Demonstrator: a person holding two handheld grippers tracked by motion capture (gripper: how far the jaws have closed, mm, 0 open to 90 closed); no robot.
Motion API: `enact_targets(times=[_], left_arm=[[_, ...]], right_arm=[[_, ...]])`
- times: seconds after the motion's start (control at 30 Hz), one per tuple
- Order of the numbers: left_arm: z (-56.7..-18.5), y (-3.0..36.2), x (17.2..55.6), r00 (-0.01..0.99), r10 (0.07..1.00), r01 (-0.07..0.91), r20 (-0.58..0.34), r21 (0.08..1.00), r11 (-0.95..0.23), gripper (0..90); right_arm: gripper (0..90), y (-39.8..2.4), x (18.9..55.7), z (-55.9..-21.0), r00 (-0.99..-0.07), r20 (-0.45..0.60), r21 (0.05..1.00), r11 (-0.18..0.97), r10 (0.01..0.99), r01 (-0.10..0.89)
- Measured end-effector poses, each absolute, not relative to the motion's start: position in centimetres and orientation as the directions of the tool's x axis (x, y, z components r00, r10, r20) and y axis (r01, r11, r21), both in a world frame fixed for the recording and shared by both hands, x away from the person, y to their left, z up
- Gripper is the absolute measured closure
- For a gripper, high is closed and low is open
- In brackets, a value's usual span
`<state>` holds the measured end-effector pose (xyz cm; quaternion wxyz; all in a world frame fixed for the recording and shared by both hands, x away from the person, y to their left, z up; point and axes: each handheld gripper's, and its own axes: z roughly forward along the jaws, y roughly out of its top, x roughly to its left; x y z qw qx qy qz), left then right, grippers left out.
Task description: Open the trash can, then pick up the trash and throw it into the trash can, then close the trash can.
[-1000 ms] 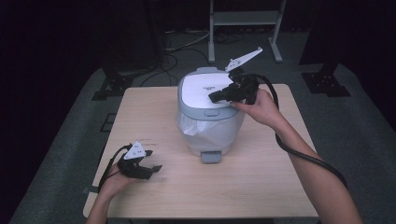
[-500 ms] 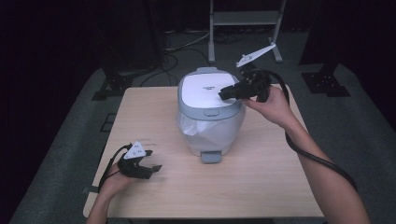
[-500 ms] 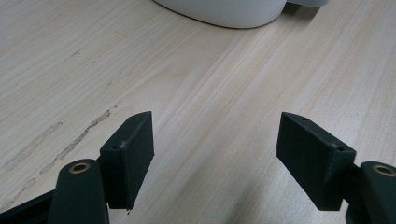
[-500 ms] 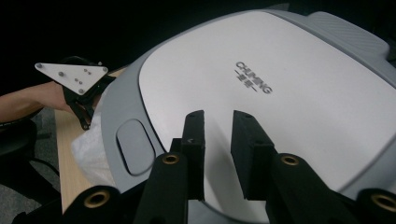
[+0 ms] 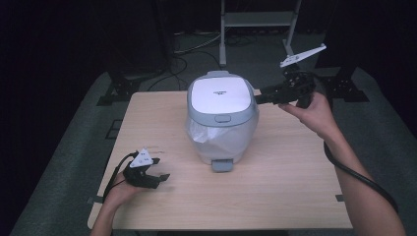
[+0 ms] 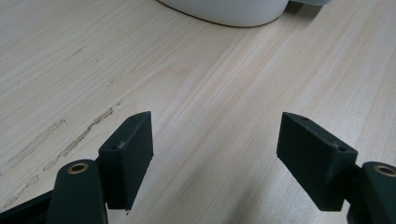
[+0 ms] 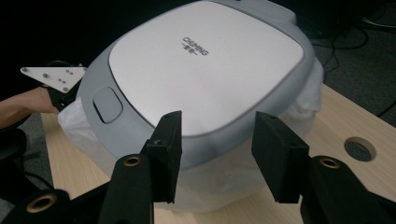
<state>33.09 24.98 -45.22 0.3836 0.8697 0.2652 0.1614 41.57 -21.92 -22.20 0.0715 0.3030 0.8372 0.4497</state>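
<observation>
Backing off the closed rice cooker point(image 5: 222, 118) lid, right gripper point(image 5: 263, 98) jaws just opening and empty, left gripper point(image 5: 156, 169) wide, empty, resting; next likely pressing the lid button point(image 5: 222, 118)

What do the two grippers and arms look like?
Both the left gripper and the right gripper are black with two blocky jaws, brass-ringed holes at the pivots and a pale three-cornered plate on top. A black cable trails from each. The forearms are bare, no sleeves.

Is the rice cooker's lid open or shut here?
Shut. The lid lies flat on the rice cooker, its rim flush all round.
</observation>
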Motion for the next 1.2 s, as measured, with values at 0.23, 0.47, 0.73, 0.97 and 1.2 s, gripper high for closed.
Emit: enact_targets(times=[0.23, 0.47, 0.73, 0.97, 1.2], left_arm=[[-45.3, 25.0, 33.1, 0.805, 0.588, 0.343, 0.073, 0.752, -0.562, 25.6], [-45.3, 25.1, 32.9, 0.802, 0.593, 0.345, 0.075, 0.752, -0.562, 25.3], [-45.3, 25.2, 33.1, 0.802, 0.592, 0.345, 0.076, 0.750, -0.564, 24.9], [-45.3, 25.1, 33.1, 0.804, 0.590, 0.342, 0.078, 0.750, -0.565, 24.9], [-45.3, 25.3, 33.0, 0.797, 0.599, 0.347, 0.075, 0.755, -0.557, 24.9]], right_arm=[[48.6, -24.2, 41.4, -23.1, -0.774, 0.159, 0.789, 0.393, 0.613, 0.473], [47.9, -25.2, 41.6, -24.5, -0.753, 0.186, 0.775, 0.377, 0.631, 0.507], [46.9, -26.0, 41.7, -25.3, -0.739, 0.195, 0.762, 0.374, 0.645, 0.528], [45.0, -26.4, 41.7, -26.5, -0.724, 0.202, 0.748, 0.373, 0.660, 0.549], [43.8, -26.6, 42.0, -27.5, -0.719, 0.211, 0.739, 0.373, 0.662, 0.561]])
